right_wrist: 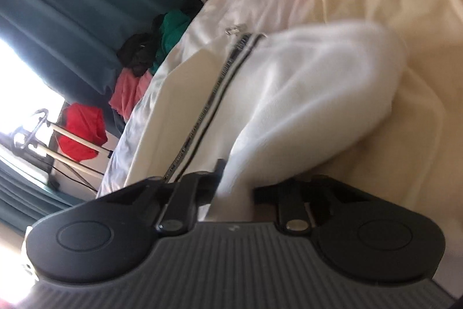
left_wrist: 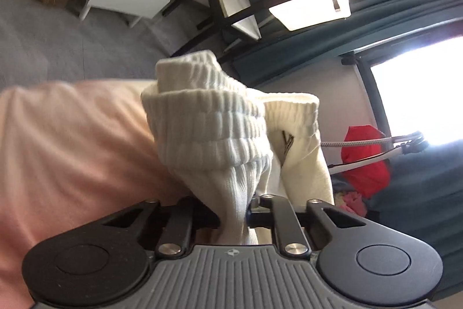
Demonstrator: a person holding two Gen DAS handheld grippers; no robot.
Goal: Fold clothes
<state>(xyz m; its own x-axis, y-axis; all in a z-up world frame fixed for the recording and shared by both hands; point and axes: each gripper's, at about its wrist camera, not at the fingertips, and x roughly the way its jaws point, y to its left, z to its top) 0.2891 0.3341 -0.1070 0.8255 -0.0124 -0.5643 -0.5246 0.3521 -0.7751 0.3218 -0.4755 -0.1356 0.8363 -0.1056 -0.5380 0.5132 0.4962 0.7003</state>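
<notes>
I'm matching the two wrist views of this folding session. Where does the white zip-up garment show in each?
Left wrist: white garment centre, ribbed cuff bunched above the left gripper.
Right wrist: centre, zipper running diagonally up from the right gripper.
Shared landmark: red cloth by the window.

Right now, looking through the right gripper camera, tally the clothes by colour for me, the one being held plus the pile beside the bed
White: 1, the zip-up garment held in the right gripper
Red: 1
Pink: 1
Green: 1
Black: 1
Total: 5 pieces, though the heap by the curtain is bunched and may hide more.
</notes>
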